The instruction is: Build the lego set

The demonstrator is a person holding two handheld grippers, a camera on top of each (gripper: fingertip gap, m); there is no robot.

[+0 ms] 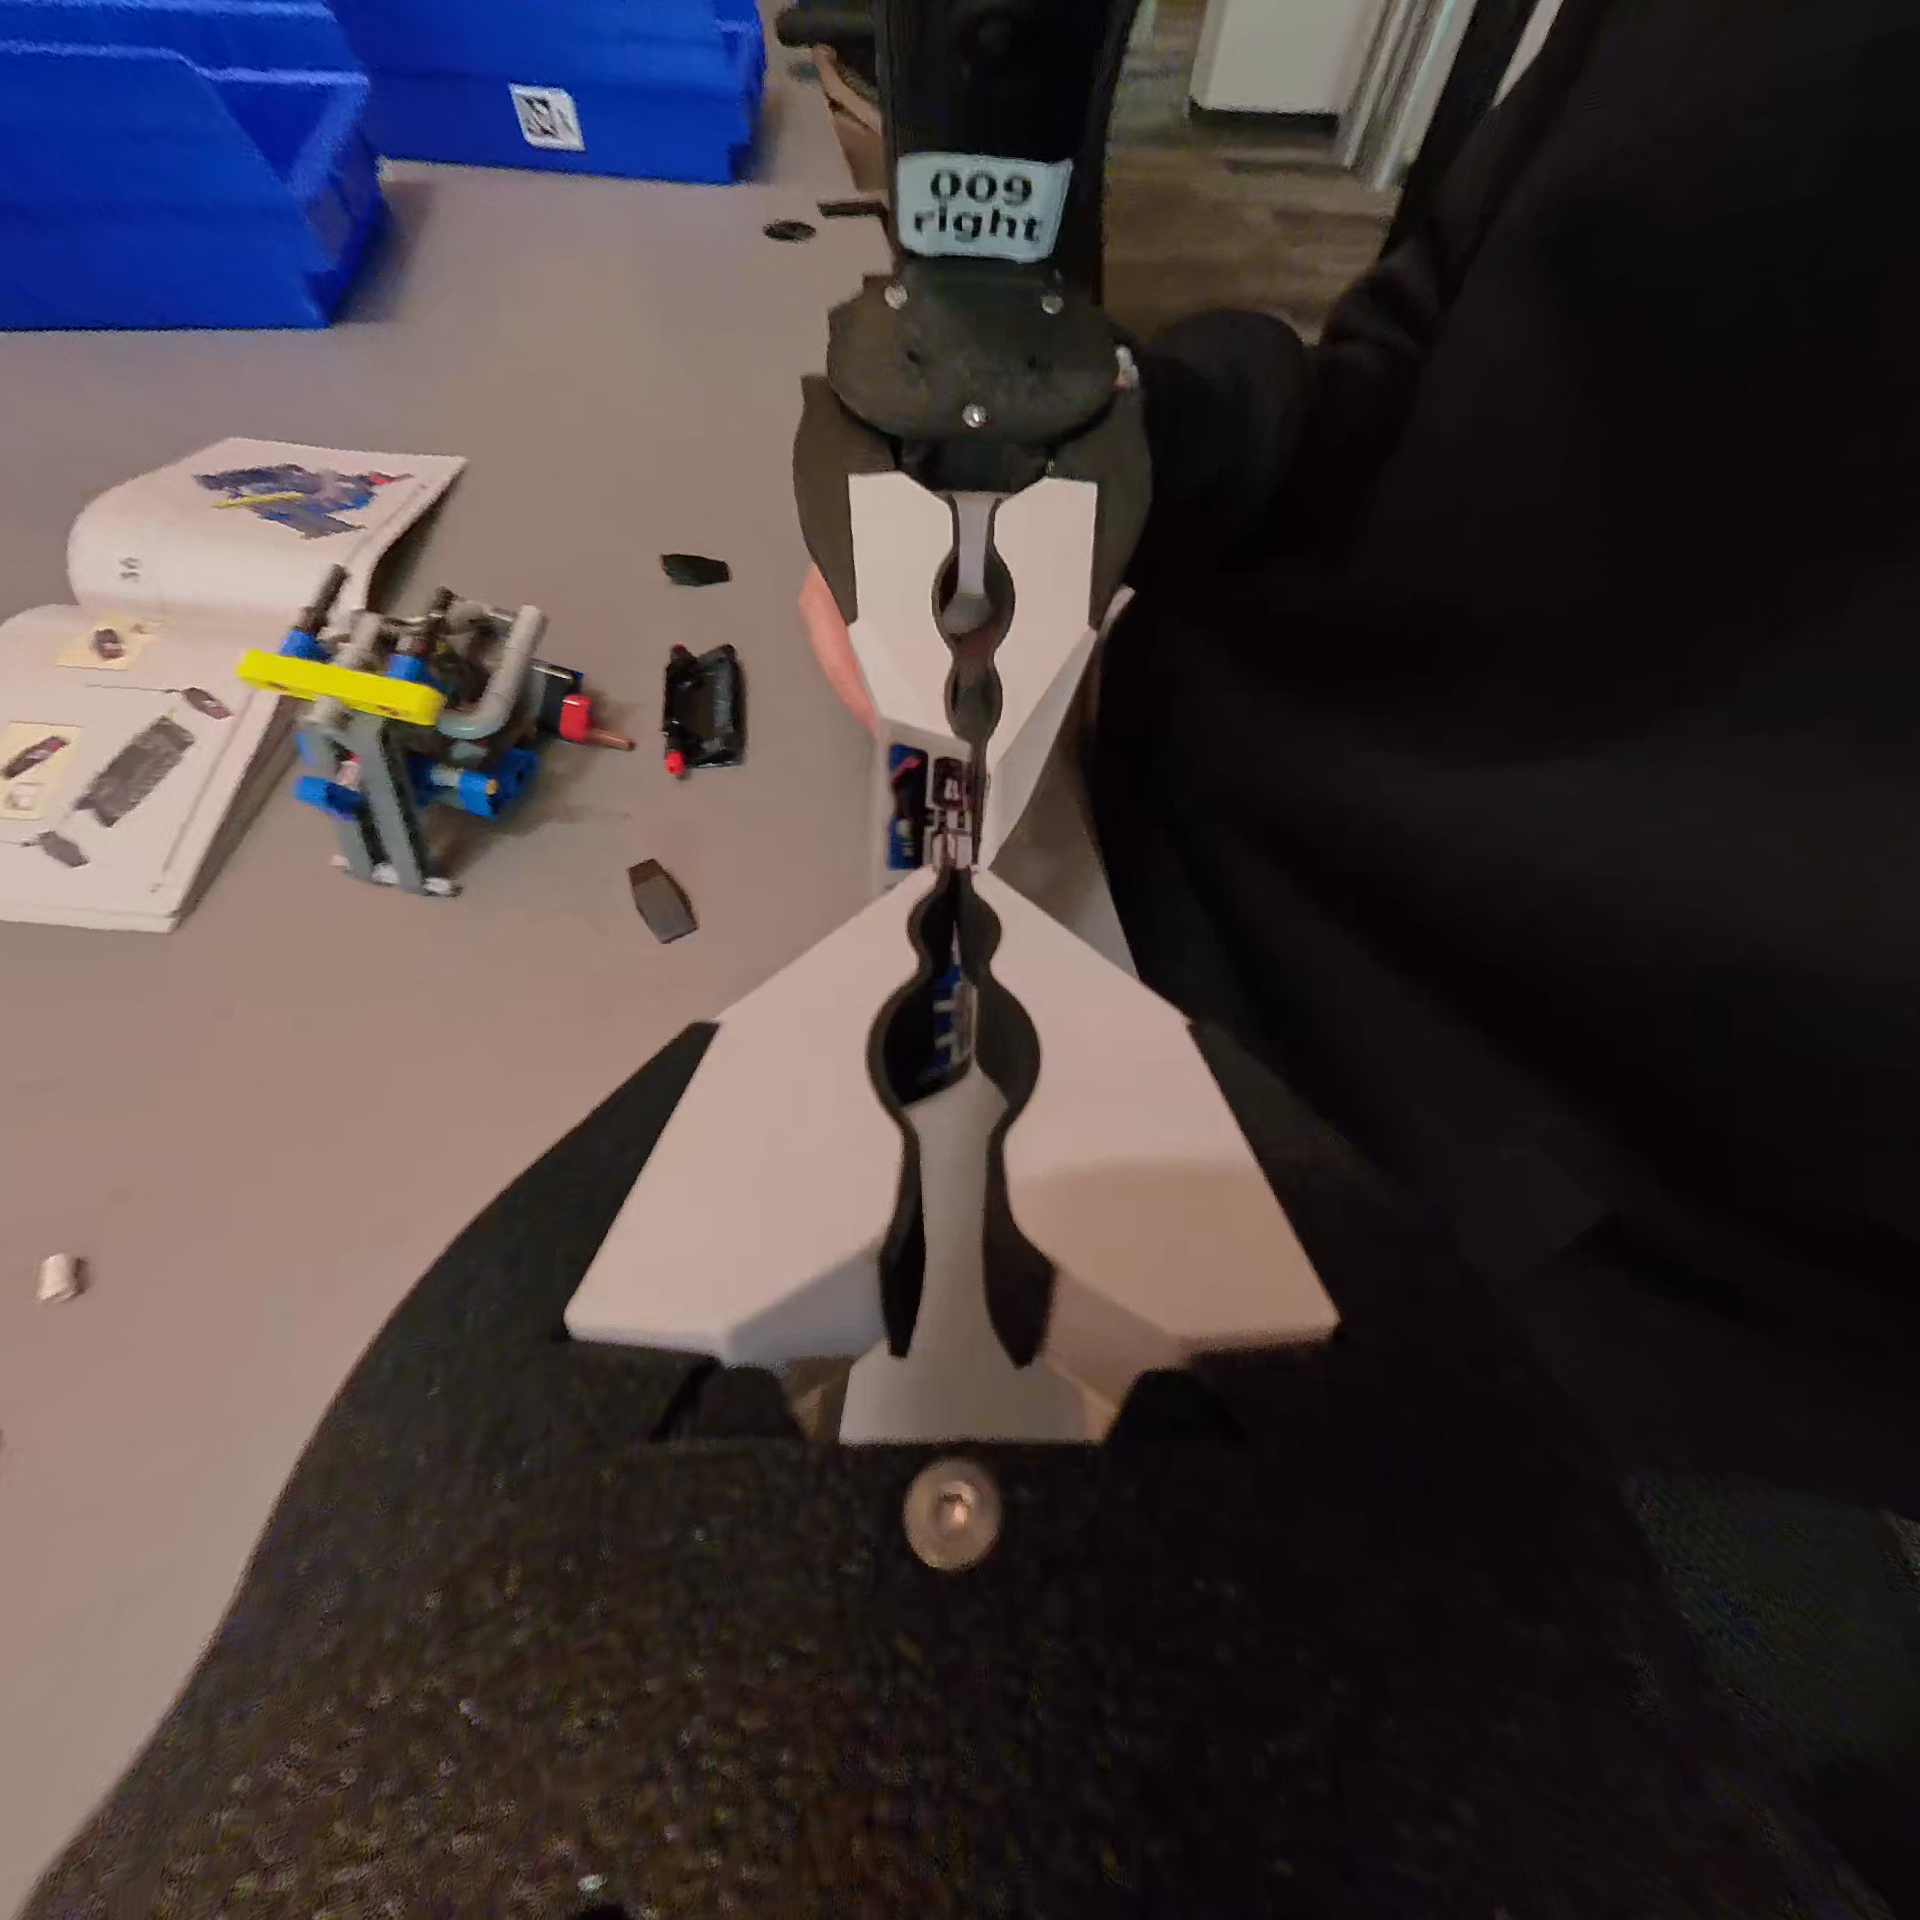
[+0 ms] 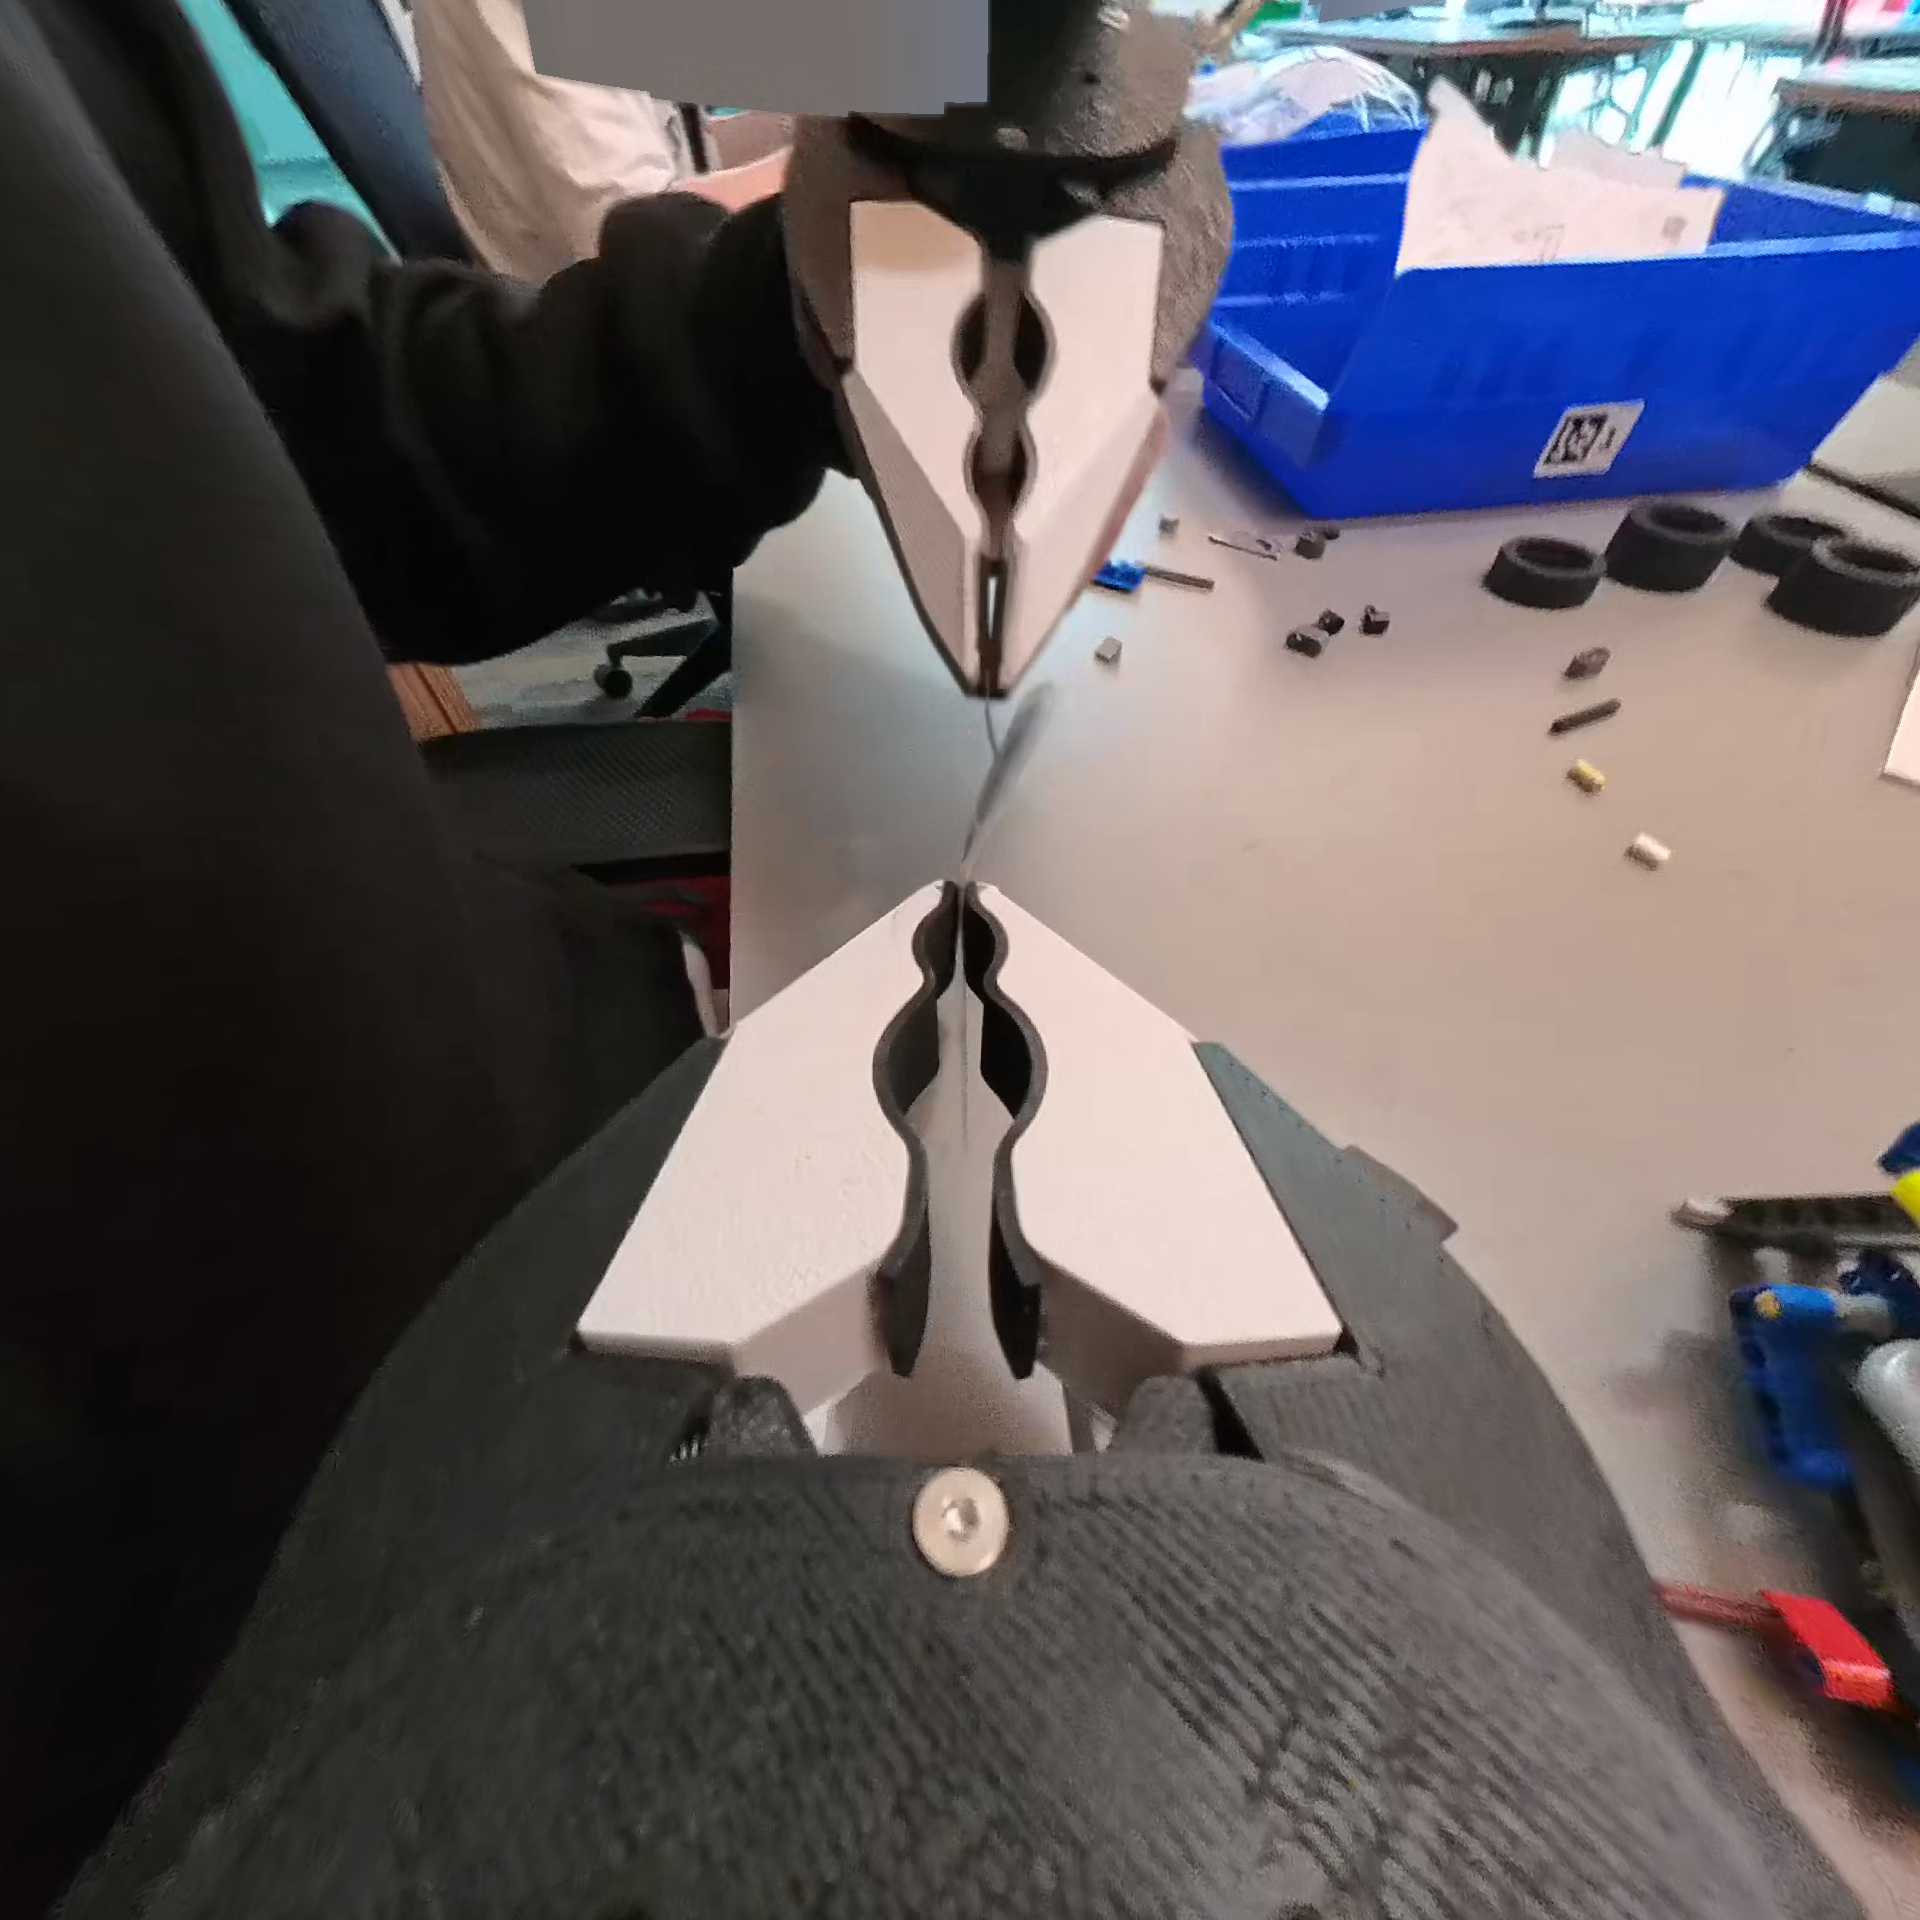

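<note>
Both grippers faced each other tip to tip above the near edge of the grey table (image 1: 312,1091), and between them I held a thin printed sheet (image 1: 940,810), seen almost edge-on. My left gripper (image 1: 948,883) was clamped shut on one end of it, the sheet running back between its pads with blue print showing in the gap. My right gripper (image 1: 971,790) was closed on the other end, so the sheet spanned from one set of tips to the other; from the right wrist view it showed only as a thin blurred sliver (image 2: 1003,769) between my right gripper (image 2: 956,888) and the left one (image 2: 992,681).

Beyond them on the table stood a small brick model (image 1: 416,727) in blue, grey and yellow, beside an open instruction booklet (image 1: 135,727), with loose dark pieces (image 1: 707,707) scattered near it. Farther out lay four black tyres (image 2: 1704,566).

At the back stood blue bins (image 1: 187,187). One blue bin (image 2: 1558,343) held white paper sheets (image 2: 1538,208); I could not tell what the others held.
</note>
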